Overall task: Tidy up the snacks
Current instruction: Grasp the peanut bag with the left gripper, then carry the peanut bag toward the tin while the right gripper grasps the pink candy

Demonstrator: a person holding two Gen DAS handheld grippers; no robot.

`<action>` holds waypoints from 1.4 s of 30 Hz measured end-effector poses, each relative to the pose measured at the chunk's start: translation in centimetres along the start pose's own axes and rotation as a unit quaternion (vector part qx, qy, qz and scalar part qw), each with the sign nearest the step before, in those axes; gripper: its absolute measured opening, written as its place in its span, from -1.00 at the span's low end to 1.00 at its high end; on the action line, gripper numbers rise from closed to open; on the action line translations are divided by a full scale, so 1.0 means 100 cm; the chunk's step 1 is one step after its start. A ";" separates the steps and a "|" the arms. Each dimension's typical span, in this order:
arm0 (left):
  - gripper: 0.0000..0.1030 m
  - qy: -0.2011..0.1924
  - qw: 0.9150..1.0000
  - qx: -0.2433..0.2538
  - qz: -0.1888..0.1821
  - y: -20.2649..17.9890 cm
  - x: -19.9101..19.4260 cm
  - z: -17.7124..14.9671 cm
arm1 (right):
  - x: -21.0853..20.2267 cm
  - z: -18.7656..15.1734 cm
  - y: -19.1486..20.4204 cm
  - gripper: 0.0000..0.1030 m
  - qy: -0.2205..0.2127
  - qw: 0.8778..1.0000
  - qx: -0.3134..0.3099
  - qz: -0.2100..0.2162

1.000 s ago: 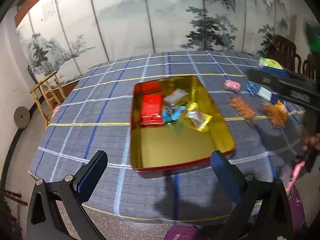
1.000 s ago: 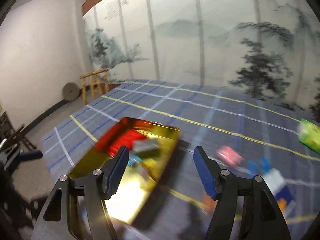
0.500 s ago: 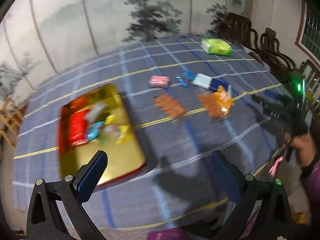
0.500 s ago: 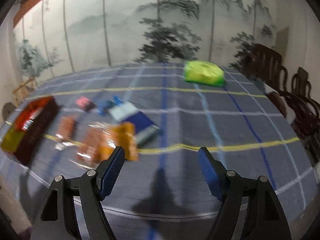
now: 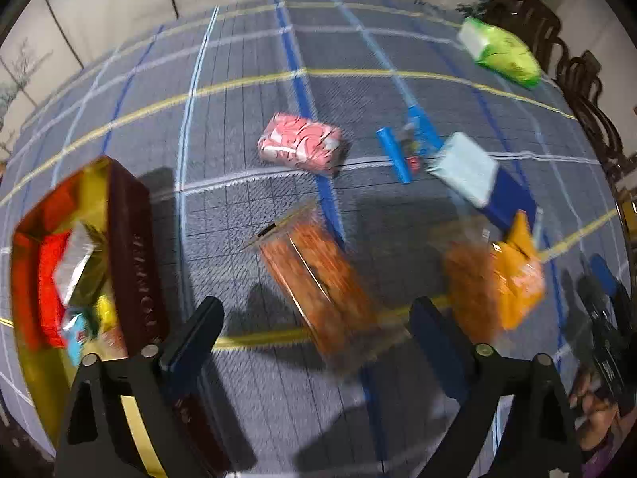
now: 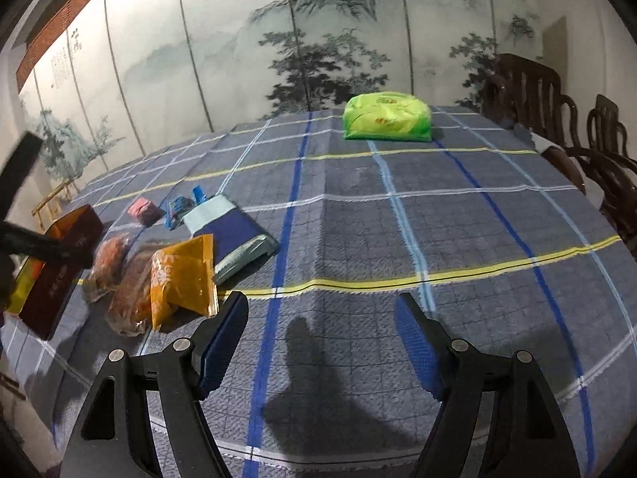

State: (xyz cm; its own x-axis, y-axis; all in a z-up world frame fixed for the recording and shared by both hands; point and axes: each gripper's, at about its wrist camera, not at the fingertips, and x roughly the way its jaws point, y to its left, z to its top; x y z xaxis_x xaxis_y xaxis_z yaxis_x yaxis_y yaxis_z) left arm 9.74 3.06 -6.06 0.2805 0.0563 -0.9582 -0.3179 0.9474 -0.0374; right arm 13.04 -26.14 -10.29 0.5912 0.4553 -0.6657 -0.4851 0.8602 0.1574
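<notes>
My left gripper (image 5: 314,320) points down at the counter (image 5: 239,119), its jaws closing; the clear packet of orange-brown snacks (image 5: 318,279) lies on the cloth below, reaching into the gap, but neither pad touches it. At the left edge of that frame stands the gold tin (image 5: 131,239) with red, silver and yellow packets inside. Above the gap lies a pink packet (image 5: 300,143); to the right, a small blue wrapper (image 5: 394,151), a pale-and-dark-blue pack (image 5: 477,175) and an orange pouch (image 5: 513,275) over another clear bag. A green bag (image 5: 501,53) sits at upper right. My right gripper (image 6: 320,330) hangs open over bare checked cloth at lower centre of its frame, holding nothing, the snacks well off to its left.
</notes>
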 end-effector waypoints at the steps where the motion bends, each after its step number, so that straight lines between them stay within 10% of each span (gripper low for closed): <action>1: 0.78 0.006 1.000 -0.005 0.003 0.001 0.006 0.002 | 0.000 0.000 0.000 0.47 -0.002 1.000 -0.001 0.002; 8: 0.48 -0.002 1.000 -0.006 0.022 -0.004 0.020 -0.001 | 0.004 0.003 -0.008 0.47 -0.005 1.000 0.018 0.023; 11: -0.35 -0.029 0.999 0.010 0.018 -0.012 0.014 -0.001 | 0.007 0.003 -0.007 0.47 0.005 1.000 0.015 0.024; 24: -0.35 -0.094 0.991 -0.010 -0.090 -0.006 -0.078 -0.060 | 0.011 0.002 -0.003 0.52 0.018 1.000 0.002 0.014; 32: -0.35 -0.128 0.988 -0.028 -0.081 0.026 -0.120 -0.100 | 0.011 0.005 0.003 0.52 0.032 0.999 -0.005 0.022; 42: -0.35 -0.137 0.985 -0.079 -0.074 0.079 -0.136 -0.127 | 0.018 0.074 0.127 0.52 0.032 0.974 -0.148 0.169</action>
State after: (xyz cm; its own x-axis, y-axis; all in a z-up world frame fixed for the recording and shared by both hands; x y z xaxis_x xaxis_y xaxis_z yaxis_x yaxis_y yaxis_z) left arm -8.13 5.80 3.04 0.5609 0.0254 -0.8275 -0.3863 0.8921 -0.2344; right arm 12.76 -12.69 -4.09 0.3285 0.6781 -0.6574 -0.8155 0.5548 0.1648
